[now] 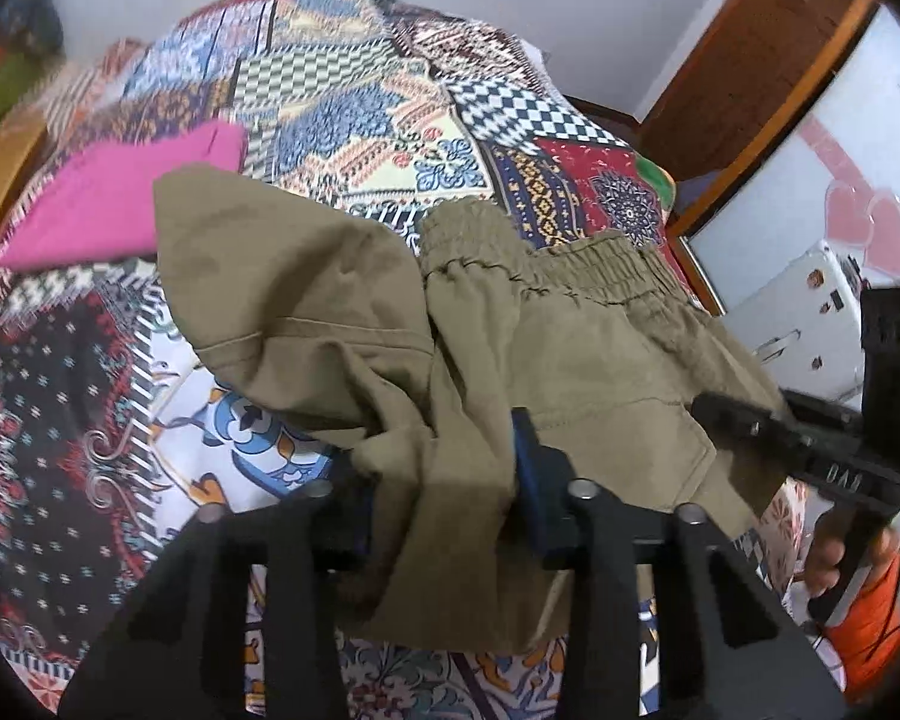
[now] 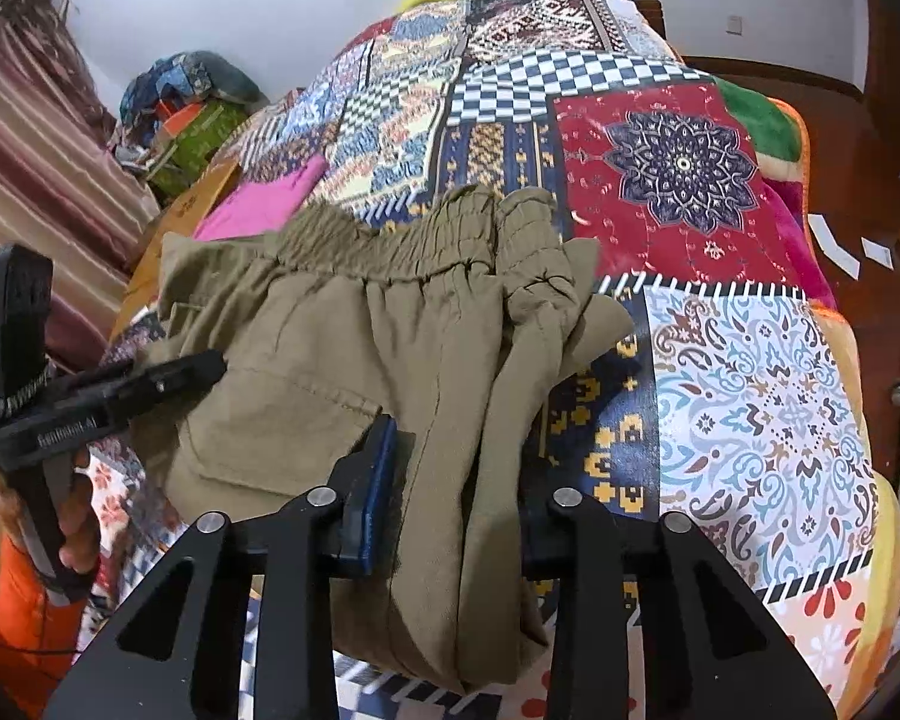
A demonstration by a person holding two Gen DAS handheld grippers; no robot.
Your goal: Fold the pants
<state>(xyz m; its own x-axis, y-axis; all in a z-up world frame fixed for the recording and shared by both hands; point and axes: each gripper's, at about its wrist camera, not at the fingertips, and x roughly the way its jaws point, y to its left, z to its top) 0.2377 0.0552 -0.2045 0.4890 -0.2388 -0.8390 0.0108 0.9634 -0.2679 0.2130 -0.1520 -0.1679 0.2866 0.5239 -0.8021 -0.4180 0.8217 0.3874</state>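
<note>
Olive-khaki pants [image 1: 390, 324] lie on a patchwork bedspread [image 1: 342, 120], elastic waistband [image 1: 570, 267] at the far side. My left gripper [image 1: 450, 480] is shut on a bunched fold of the pants cloth between its blue pads. In the right wrist view the pants [image 2: 342, 336] show with the waistband [image 2: 402, 246] away from me, and my right gripper [image 2: 456, 498] is shut on the near edge of the cloth. Each gripper shows in the other's view, the right one [image 1: 810, 444] and the left one [image 2: 90, 402].
A pink garment [image 1: 126, 198] lies on the bed to the left, beyond the pants. A wooden door and a white board with pink hearts [image 1: 870, 222] stand at the right. Striped curtains [image 2: 36, 150] and piled clutter [image 2: 192, 114] are at the left.
</note>
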